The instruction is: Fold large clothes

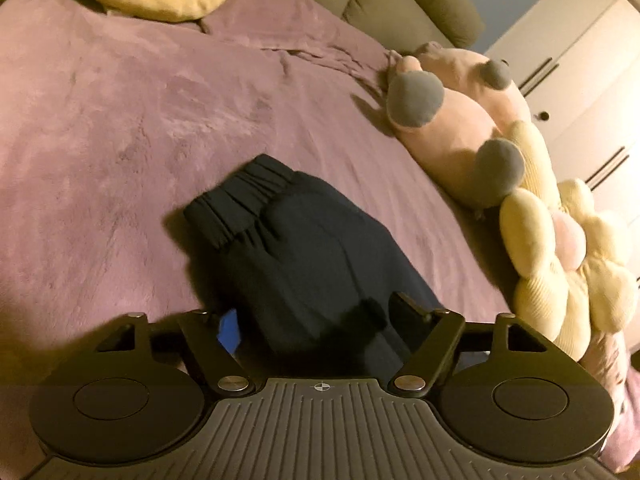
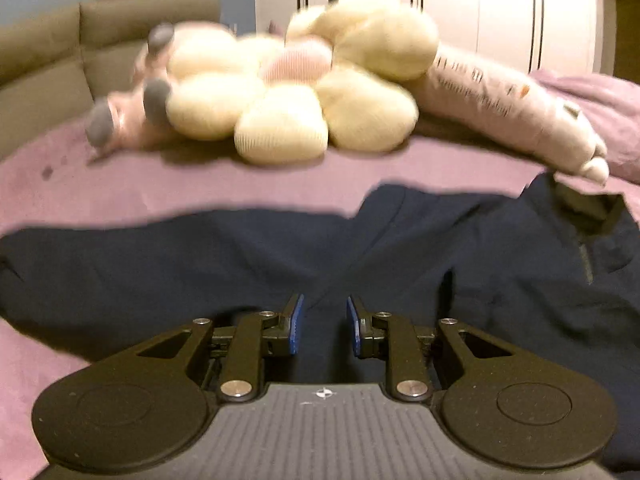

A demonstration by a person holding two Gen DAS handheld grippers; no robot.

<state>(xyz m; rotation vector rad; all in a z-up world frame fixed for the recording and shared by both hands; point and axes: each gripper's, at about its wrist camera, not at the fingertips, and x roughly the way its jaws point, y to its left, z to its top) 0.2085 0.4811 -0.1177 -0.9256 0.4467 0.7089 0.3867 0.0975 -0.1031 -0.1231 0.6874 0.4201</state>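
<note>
Right wrist view: dark trousers [image 2: 280, 256] limp, light, flat on bed [image 2: 200, 184]; right claw [image 2: 325, 322] ajar, empty. Left claw [image 1: 316, 320] open over fabric; grasp elastic waistband [image 1: 236, 204].

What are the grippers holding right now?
Nothing that shows. The right gripper is open over the dark pants, with a gap between its pads. The left gripper is open too, with the pants lying between its fingers but not pinched.

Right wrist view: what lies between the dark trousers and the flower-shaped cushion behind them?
Only a bare strip of the purple blanket separates the dark trousers from the flower-shaped cushion; the right wrist view shows it.
</note>
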